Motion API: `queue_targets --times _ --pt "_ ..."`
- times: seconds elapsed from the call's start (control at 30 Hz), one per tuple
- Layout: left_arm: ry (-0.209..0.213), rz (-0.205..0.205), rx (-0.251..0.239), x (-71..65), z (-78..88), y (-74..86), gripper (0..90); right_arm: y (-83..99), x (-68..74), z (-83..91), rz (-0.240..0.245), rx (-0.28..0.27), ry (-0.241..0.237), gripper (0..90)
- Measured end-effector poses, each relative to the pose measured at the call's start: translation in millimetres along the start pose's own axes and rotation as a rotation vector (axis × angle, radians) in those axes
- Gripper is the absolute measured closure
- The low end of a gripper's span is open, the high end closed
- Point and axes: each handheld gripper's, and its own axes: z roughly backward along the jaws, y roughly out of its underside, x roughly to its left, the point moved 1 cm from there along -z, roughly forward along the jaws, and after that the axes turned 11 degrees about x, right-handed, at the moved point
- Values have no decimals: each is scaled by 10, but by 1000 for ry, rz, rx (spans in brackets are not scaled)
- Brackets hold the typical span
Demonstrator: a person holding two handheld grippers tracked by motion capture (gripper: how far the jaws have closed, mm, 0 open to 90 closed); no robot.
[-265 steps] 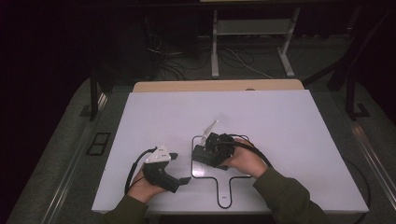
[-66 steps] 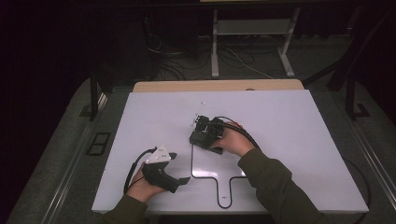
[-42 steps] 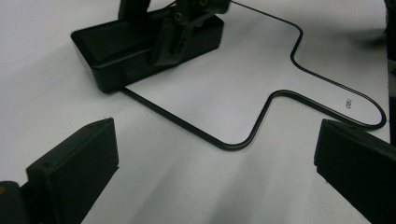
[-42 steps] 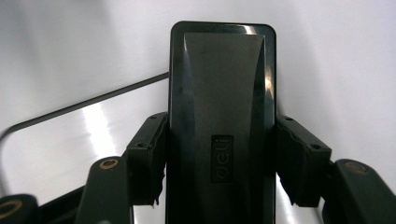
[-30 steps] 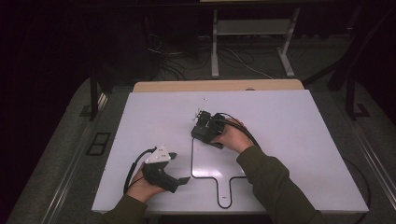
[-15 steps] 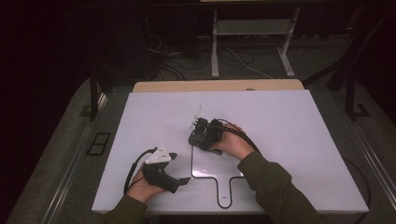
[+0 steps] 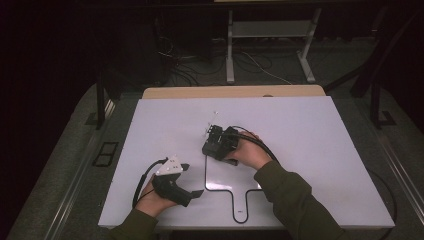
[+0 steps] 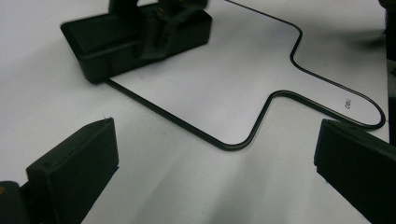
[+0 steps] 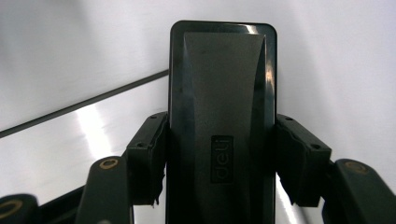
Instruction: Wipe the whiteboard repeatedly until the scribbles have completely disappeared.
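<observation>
We see the right gripper (image 7: 216,140) clamped on a black rectangular block (image 9: 223,112) – in the right gripper view its 2 jaws press against the block's long sides, with the embossed "deli" mark between them. From the high view the block (image 7: 212,148) sits near the middle of the white board (image 7: 310,130), roughly midway between its left and right edges and a little nearer the far edge than the near one. It rests at the far left corner of the paddle-shaped outline (image 7: 235,187) drawn in black on the board; whether it touches the surface or is lifted just off it we cannot tell. In the left gripper view the same block (image 8: 140,39) lies across that outline's line (image 8: 261,116), its corner right at the line's end.

The left gripper (image 7: 187,180) is near the board's near left corner, well apart from the block – its 2 jaws stand wide apart with nothing between them, only bare white board showing in the gap. The grey 3-cornered plate (image 7: 170,165) sits on top of it, and the person's left hand (image 7: 150,200) wraps the handle from below. The right hand (image 7: 250,152) holds its gripper from the right side, cable trailing over the wrist
</observation>
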Motion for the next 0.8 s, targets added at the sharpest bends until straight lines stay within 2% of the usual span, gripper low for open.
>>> queue_targets --times 0.13,0.2,0.23,0.3,0.53,0.7,0.8 --pt "-1 -2 1 1 -5 -2 0 60 165 29 37 1 -8 388" --pt "-1 -3 2 0 -6 -3 0 79 215 38 58 0 -8 389" --pt "-1 -4 2 -1 -4 -4 0 82 223 40 53 2 -7 388" --pt "-2 -4 1 -2 -3 -3 0 75 183 33 50 -2 -14 389" --pt "1 0 2 2 -4 1 0 19 -98 -11 -36 -4 -6 388" --pt "1 1 1 2 1 2 0 42 -276 -32 -95 -6 -4 388" --pt "2 2 0 4 1 3 0 72 -300 -32 -106 -12 -11 389"
